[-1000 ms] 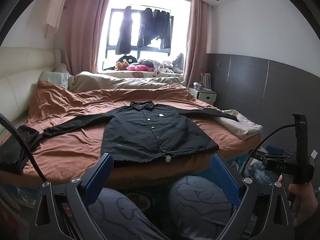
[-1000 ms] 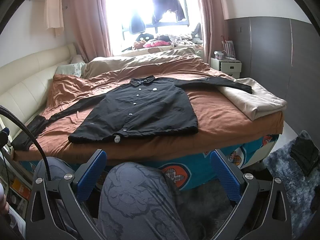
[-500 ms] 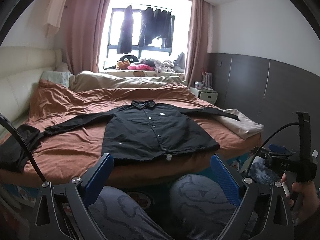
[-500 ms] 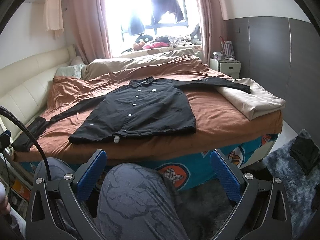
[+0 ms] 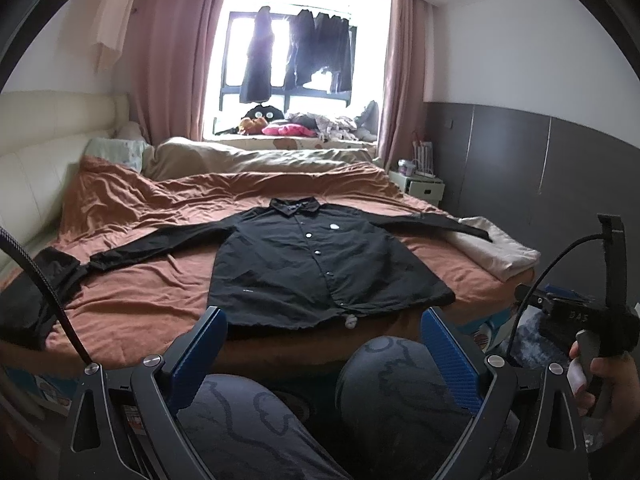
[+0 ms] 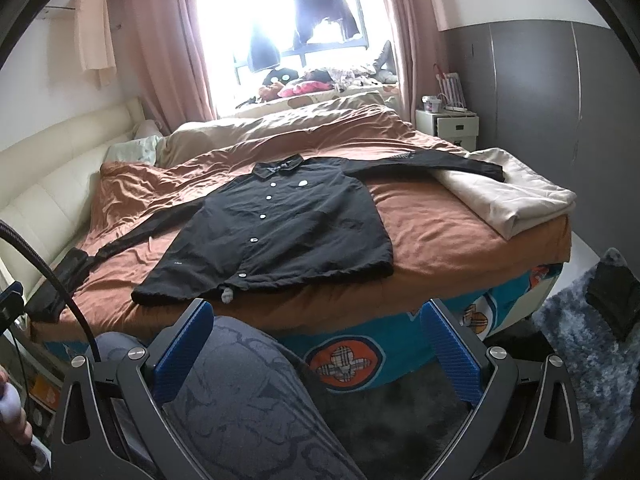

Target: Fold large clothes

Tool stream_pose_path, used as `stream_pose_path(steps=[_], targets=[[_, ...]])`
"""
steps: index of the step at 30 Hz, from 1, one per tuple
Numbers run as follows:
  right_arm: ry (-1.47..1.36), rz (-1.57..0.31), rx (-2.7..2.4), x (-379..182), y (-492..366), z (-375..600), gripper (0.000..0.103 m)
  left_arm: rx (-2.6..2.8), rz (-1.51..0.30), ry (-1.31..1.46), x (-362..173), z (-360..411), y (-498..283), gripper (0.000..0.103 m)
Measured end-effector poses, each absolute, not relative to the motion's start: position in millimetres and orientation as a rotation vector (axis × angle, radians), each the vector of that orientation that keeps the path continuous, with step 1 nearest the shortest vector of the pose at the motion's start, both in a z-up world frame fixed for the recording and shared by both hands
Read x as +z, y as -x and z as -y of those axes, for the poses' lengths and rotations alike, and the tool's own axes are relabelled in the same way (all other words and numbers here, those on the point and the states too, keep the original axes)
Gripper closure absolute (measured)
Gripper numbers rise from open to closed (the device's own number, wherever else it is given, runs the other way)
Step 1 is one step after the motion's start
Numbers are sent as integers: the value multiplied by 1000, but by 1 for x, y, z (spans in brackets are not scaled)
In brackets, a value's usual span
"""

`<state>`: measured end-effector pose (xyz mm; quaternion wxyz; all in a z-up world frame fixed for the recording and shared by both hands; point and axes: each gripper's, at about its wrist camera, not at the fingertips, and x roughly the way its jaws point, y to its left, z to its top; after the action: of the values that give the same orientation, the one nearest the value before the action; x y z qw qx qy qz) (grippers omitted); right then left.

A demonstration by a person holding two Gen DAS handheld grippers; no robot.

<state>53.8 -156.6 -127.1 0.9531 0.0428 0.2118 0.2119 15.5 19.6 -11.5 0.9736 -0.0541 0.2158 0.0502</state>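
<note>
Item: black shirt [image 5: 316, 264], long-sleeved, buttoned with pale buttons, lying face up and spread flat on the bed [image 5: 132, 300] over a rust-brown cover; collar toward the window, hem toward the near edge, a small pale tag hanging from the hem; one sleeve stretched out to the left with its cuff beside a dark garment [image 5: 24, 300] at the bed's left edge; the other sleeve [image 6: 444, 162] stretched right, its end lying across a folded cream blanket [image 6: 512, 196]. Left tool [image 5: 324, 344]: jaws spread wide, holding nothing, held low over the person's patterned trouser knees [image 5: 392, 376], well apart from the shirt. Right tool [image 6: 316, 340]: likewise wide open and empty, short of the bed edge; a hand [image 5: 608, 384] grips its handle in the left view. Surroundings: cream headboard, pink curtains, clothes hung at the window, bedside cabinet, shaggy grey rug. Status, as judged: folding not begun. Risks, as judged: the soft, wrinkled cover may be pinched along with the cloth; the right sleeve may drag the blanket when lifted; thin fabric may slip from a shallow grip; the hem near the edge may slide off the bed.
</note>
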Motion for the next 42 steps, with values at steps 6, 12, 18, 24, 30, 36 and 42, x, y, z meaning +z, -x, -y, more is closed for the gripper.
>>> stream_pose_path(steps=[6,12,18,24,30,36,42], targets=[[-118,-419,422,-125,-74,150,0,136,-450,125,-16,-41,-37,5],[-125,-425,443,-127,-105,130,0,190,-459,138,-20,-66,-58,5],[-150,-441,483,-120,-148,97,0,261,-494,157,-27,-106,-91,10],[-161,-466,542,-108,-194,51,0,322,-553,182,-33,-156,-122,16],[-197,-493,603,-94,-246,7,0,407,-589,183,-37,-206,-148,29],[-271,-511,639,-85,-294,-27,0,488,-601,236,-42,-259,-165,31],[-309,-562,676,-85,-336,-65,0,563,-556,361,-36,-324,-165,30]])
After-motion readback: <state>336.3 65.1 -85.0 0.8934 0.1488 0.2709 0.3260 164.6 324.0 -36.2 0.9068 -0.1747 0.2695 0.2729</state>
